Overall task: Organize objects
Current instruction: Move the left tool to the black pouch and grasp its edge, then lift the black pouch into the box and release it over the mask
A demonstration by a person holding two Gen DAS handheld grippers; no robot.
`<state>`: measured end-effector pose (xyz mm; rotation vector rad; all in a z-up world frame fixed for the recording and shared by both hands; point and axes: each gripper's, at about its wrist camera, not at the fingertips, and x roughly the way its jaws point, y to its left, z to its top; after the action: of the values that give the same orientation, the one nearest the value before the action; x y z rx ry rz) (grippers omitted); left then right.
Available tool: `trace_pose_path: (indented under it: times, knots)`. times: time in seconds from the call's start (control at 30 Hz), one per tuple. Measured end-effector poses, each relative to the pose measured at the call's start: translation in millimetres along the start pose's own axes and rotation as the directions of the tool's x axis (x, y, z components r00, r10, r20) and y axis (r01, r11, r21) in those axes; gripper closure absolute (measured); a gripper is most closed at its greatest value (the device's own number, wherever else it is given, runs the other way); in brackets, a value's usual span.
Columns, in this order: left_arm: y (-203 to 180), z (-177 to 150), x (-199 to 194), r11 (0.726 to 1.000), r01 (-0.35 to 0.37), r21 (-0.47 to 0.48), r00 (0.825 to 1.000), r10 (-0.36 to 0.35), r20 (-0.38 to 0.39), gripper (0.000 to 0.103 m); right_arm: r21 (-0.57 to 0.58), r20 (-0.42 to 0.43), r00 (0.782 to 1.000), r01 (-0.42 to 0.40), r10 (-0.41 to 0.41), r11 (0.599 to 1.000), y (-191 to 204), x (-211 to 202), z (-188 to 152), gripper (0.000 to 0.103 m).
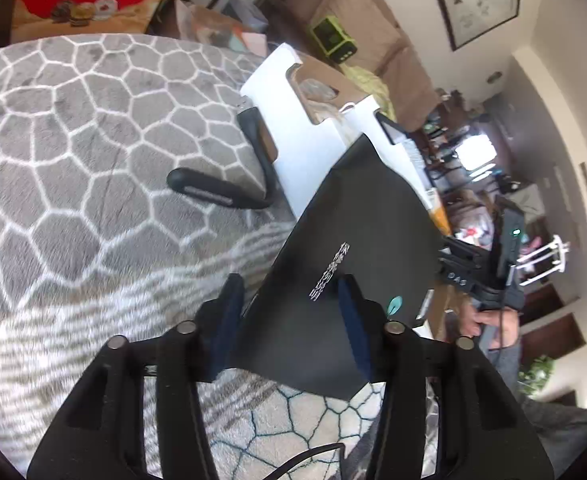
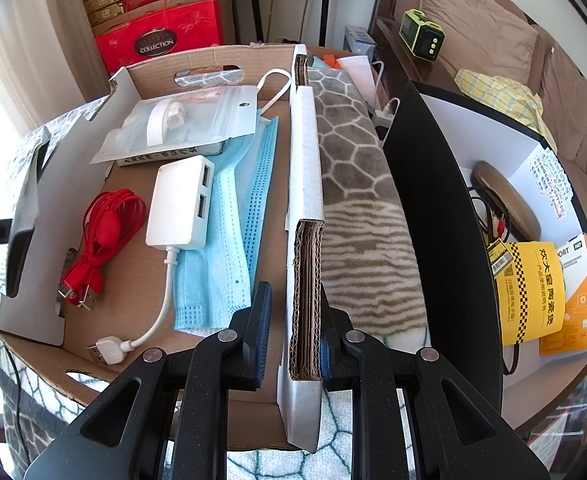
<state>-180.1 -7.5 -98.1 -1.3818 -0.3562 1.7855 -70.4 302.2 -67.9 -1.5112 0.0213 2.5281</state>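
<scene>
My left gripper [image 1: 291,316] is shut on a black box [image 1: 357,216] with silver lettering, one pad on its side and one on its lettered face. It is tilted over the patterned blanket [image 1: 73,120], its far end above a white-sided cardboard box [image 1: 277,92]. My right gripper [image 2: 293,332] is shut on that cardboard box's right wall [image 2: 305,184]. Inside lie a red cable [image 2: 101,232], a white USB hub [image 2: 177,204], blue face masks [image 2: 229,240] and a zip bag [image 2: 181,120]. A black gooseneck lamp [image 1: 221,190] lies on the blanket beside the box.
To the right stands a black-walled box [image 2: 433,208] holding a yellow packet [image 2: 529,288] and an orange carton [image 2: 573,304]. Red gift boxes [image 2: 157,40] are stacked behind. A brown sofa [image 2: 493,32] carries a green device [image 2: 419,34]. A hand [image 1: 479,320] shows at the left view's right.
</scene>
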Motion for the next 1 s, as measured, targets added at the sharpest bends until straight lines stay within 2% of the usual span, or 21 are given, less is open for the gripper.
trace_pose_path:
  times: [0.03, 0.1, 0.2, 0.37, 0.5, 0.57, 0.63, 0.67, 0.73, 0.83, 0.9, 1.0]
  knots:
    - [-1.4, -2.8, -2.2, 1.000, -0.010, -0.004, 1.000, 0.010, 0.010, 0.069, 0.001, -0.001, 1.000, 0.000, 0.000, 1.000, -0.3, 0.5, 0.3, 0.084]
    - [1.0, -6.1, -6.4, 0.999, -0.019, -0.043, 1.000, 0.020, 0.024, 0.083, 0.002, -0.002, 1.000, -0.002, 0.002, 1.000, -1.1, 0.9, 0.1, 0.084]
    - [4.4, -11.2, -13.8, 0.996, -0.005, -0.092, 0.999, 0.009, 0.042, 0.091, 0.002, -0.002, 1.000, -0.002, 0.002, 1.000, -1.1, 0.9, 0.3, 0.083]
    - [-5.6, -14.8, -24.5, 0.997, 0.050, -0.053, 0.997, -0.047, 0.062, 0.091, 0.002, -0.002, 1.000, 0.001, -0.001, 1.000, -1.4, 0.8, 0.4, 0.083]
    - [-8.5, -8.9, -30.5, 0.995, 0.087, -0.044, 0.995, -0.084, 0.050, 0.091, 0.002, -0.003, 1.000, 0.000, 0.000, 1.000, -1.4, 0.8, 0.5, 0.083]
    - [-9.2, -7.3, -35.9, 0.997, 0.075, -0.030, 0.996, -0.074, 0.046, 0.091, 0.002, -0.003, 1.000, 0.001, -0.001, 1.000, -1.2, 0.8, 0.5, 0.083]
    - [-10.3, -7.7, -41.4, 0.999, 0.036, -0.026, 0.998, -0.034, 0.045, 0.094, 0.002, -0.002, 1.000, 0.001, -0.001, 1.000, -1.2, 0.9, 0.5, 0.083]
    - [-10.3, -7.8, -43.7, 0.999, 0.013, -0.039, 0.999, -0.011, 0.041, 0.098, 0.003, -0.003, 1.000, 0.001, -0.001, 1.000, -1.2, 0.9, 0.4, 0.083]
    - [-9.5, -8.6, -46.2, 0.996, -0.021, -0.087, 0.999, 0.024, 0.035, 0.100, 0.002, -0.003, 1.000, 0.000, 0.000, 1.000, -1.1, 0.9, 0.4, 0.082]
    - [-13.1, -9.6, -50.0, 0.991, -0.027, -0.129, 0.999, 0.033, 0.044, 0.101, 0.001, -0.003, 1.000, 0.003, -0.003, 1.000, -0.5, 0.8, 0.5, 0.082]
    - [-18.9, -7.8, -56.6, 0.988, -0.006, -0.155, 0.997, 0.018, 0.080, 0.101, 0.001, -0.003, 1.000, 0.003, -0.003, 1.000, -0.4, 0.8, 0.7, 0.082]
    - [-22.0, -3.6, -65.7, 0.973, 0.080, -0.219, 0.990, -0.051, 0.134, 0.101, 0.001, -0.003, 1.000, 0.005, -0.005, 1.000, -0.9, 1.0, 0.7, 0.082]
